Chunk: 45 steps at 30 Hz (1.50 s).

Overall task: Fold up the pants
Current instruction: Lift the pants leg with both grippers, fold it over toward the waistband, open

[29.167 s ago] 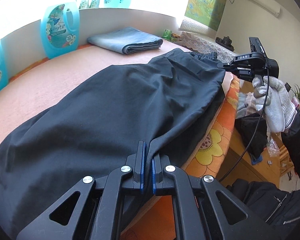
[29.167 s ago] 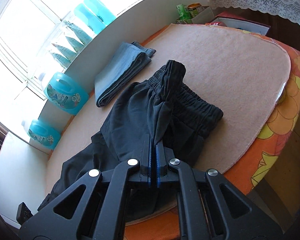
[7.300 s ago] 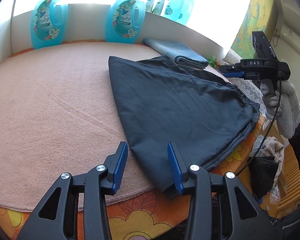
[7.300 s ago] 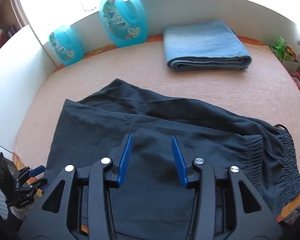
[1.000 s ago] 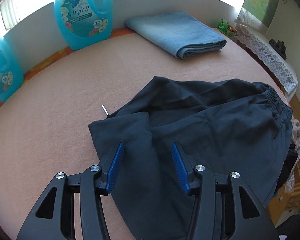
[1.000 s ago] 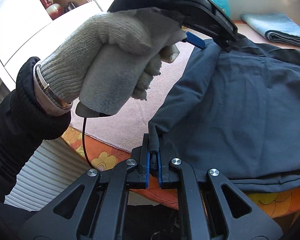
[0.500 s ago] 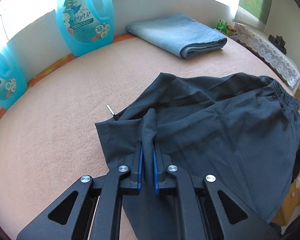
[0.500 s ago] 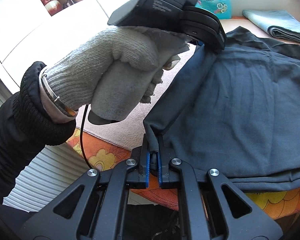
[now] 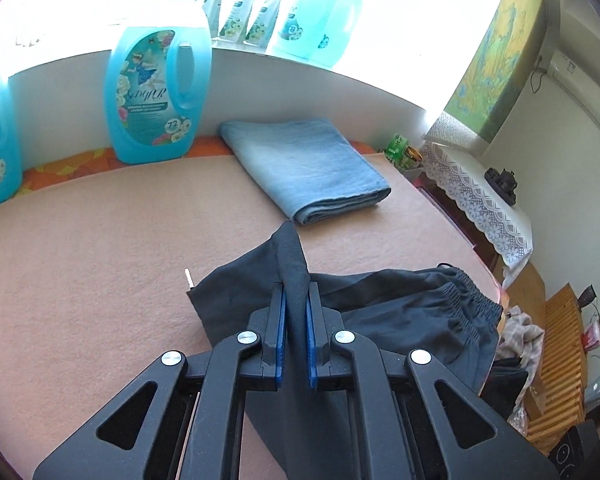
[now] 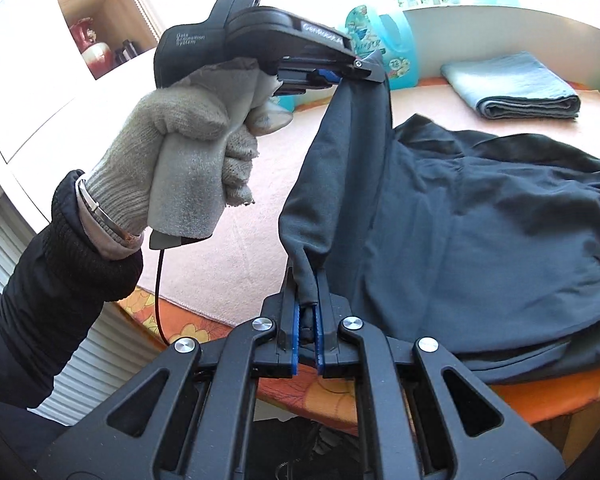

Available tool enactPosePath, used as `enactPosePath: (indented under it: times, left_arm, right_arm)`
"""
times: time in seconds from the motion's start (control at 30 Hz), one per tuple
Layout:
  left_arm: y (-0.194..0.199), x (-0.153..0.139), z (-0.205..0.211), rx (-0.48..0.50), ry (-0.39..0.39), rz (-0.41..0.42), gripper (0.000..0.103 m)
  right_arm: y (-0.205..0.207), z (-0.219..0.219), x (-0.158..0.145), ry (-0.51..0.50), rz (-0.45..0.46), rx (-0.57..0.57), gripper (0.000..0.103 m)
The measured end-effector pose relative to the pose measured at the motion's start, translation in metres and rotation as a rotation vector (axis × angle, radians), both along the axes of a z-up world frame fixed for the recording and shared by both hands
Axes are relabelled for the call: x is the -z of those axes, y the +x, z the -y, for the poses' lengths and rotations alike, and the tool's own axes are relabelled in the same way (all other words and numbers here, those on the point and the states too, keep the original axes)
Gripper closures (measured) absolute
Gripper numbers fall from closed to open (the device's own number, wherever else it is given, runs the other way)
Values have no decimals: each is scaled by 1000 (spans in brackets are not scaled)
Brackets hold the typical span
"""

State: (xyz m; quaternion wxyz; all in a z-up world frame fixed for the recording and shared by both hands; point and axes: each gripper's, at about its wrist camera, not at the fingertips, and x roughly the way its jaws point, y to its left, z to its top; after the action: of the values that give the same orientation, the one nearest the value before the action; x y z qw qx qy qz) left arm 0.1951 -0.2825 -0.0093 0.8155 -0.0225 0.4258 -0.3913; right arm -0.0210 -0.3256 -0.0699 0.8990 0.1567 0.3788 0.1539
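Note:
Dark navy pants (image 10: pixel 500 240) lie folded on the pink mat (image 9: pixel 80 280), elastic waistband (image 9: pixel 460 300) toward the table's right edge. My left gripper (image 9: pixel 296 292) is shut on a fold of the leg end and holds it lifted above the mat. It also shows in the right wrist view (image 10: pixel 340 72), held by a gloved hand with the fabric hanging from it. My right gripper (image 10: pixel 308 300) is shut on the lower corner of the same leg end near the table's front edge. The cloth stretches between the two grippers.
A folded light-blue towel (image 9: pixel 304 168) lies at the back of the mat. Blue detergent jugs (image 9: pixel 156 92) stand along the white ledge. A lace-covered side table (image 9: pixel 480 200) is at the right. The orange floral tablecloth edge (image 10: pixel 204 328) shows at front.
Both grippers have lifted the leg end up off the mat; the left one has risen clearly higher. Both stay shut on the fabric.

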Motion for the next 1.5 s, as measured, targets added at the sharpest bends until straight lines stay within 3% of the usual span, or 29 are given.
enactPosePath:
  times: [0.37, 0.8, 1.33, 1.43, 1.5]
  left_arm:
    - [-9, 4, 109, 116, -24, 1, 96]
    - [-37, 33, 245, 280, 35, -16, 96]
    - [-75, 36, 317, 377, 63, 20, 96]
    - [-75, 30, 315, 363, 61, 26, 86]
    - [-74, 24, 312, 353, 62, 23, 73]
  right_arm:
    - [-19, 124, -12, 53, -20, 222, 97]
    - [-54, 231, 12, 15, -108, 493, 97]
    - [-88, 299, 38, 25, -189, 697, 97]
    - [-91, 304, 43, 37, -207, 711, 97]
    - [-94, 305, 43, 30, -214, 729, 95]
